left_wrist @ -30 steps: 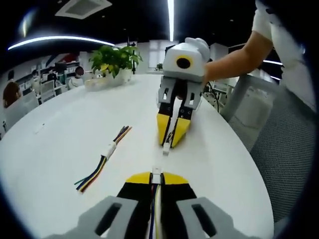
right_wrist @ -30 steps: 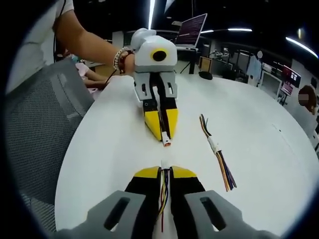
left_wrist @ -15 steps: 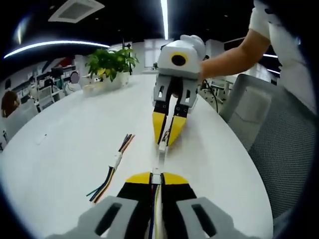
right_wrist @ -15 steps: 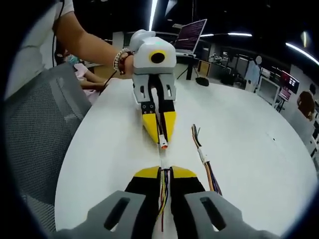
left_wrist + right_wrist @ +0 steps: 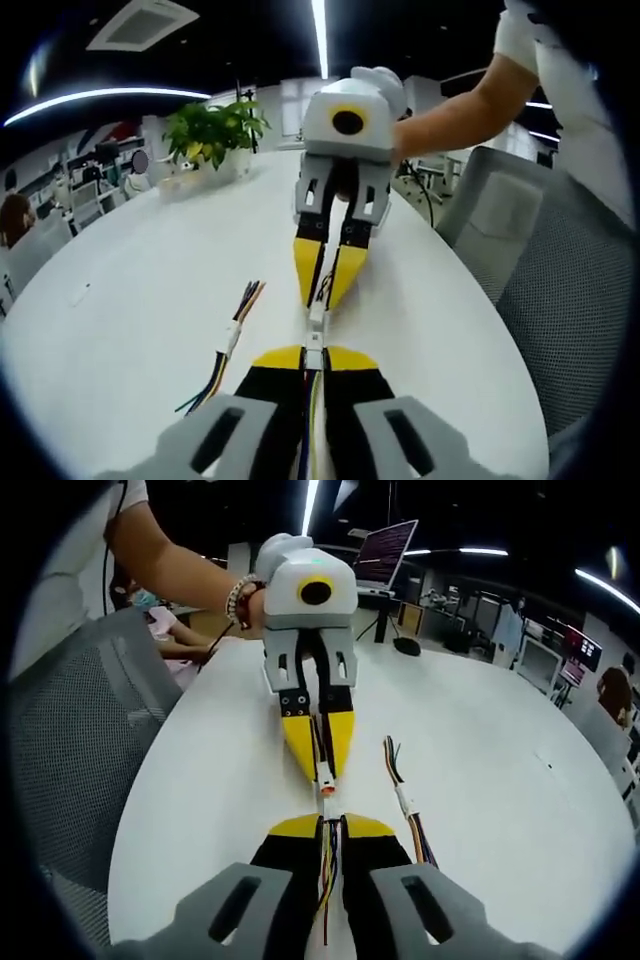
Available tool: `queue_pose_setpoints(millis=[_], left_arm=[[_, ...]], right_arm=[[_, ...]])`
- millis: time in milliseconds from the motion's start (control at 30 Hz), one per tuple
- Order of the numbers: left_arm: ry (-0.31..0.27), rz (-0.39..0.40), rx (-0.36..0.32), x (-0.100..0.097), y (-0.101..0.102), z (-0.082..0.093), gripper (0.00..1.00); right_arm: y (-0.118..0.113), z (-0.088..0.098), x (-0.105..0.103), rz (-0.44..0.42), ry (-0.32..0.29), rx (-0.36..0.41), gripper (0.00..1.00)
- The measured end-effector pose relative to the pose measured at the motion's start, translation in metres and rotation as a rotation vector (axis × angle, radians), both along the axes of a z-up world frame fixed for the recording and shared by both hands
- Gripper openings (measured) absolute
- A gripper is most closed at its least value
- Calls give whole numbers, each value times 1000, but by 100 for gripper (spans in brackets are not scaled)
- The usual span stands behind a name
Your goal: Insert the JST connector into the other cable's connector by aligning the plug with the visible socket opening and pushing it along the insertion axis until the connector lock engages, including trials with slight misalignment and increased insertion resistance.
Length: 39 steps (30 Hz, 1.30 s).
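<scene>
left gripper (image 5: 314, 352): jaws pressed together on a cable, its small white plug (image 5: 314, 341) sticking out past the yellow tips.
right gripper (image 5: 330, 825): jaws pinched on a second cable, its white socket (image 5: 326, 807) at the tips; seen from the left gripper view (image 5: 320, 312) it points nose to nose at the other.
position: the two connector ends meet over the white table (image 5: 120, 290), touching or just short of it; whether the lock has caught cannot be told.
spare item: a joined bundle of coloured wires (image 5: 228, 345) lies loose beside them.
step, as judged: alignment done, insertion under way. next move likely calls for a straight push along the shared axis, without tilt.
</scene>
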<state>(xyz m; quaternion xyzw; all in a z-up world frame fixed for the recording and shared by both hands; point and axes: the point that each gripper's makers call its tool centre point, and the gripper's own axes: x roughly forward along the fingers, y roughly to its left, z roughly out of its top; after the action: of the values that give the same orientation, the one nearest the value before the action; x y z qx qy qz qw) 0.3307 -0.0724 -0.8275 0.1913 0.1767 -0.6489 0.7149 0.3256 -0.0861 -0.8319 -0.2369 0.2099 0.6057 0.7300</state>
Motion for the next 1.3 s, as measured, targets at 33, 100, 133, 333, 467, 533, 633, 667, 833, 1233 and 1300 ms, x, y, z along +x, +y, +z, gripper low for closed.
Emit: queue_pose_setpoints(millis=[33,100,133,333,467,533,633,667,833,1233,1300], left_arm=[[-1,-3,2,0,-1,0,0],[-2,-5,1,0,-2,0,0],[-8,-8,1,0,-3,1,0],[-15,-20,9,-1,-5,-1,0],[-14,-20,9,-1,-6,-2,0],[-15,-26,11,-2,-6,-2,0],[-15,-33,10,-3,-7,-2,0],[-12,-37,6,-4,-7,-2,0],[-10,-54,-4,-7,-7,1,0],[-12,-60,-2,-7,-8,3,0],[-14,-61,-2,-6,-8,3,0]], right_arm=[[1,0,0,2,0,-1,3],[1,-1,0,4,-1,-2,3],[2,-1,0,4,-1,-1,3],[2,-2,-2,8,4,-3,3],[1,-3,-2,9,6,-5,3],[1,-3,-3,12,7,-5,3],[2,-3,-4,16,11,-2,3],[3,-2,-5,20,13,3,3],[5,1,-8,34,19,18,3],[6,2,-7,37,20,19,3],[5,3,-7,37,18,18,3]])
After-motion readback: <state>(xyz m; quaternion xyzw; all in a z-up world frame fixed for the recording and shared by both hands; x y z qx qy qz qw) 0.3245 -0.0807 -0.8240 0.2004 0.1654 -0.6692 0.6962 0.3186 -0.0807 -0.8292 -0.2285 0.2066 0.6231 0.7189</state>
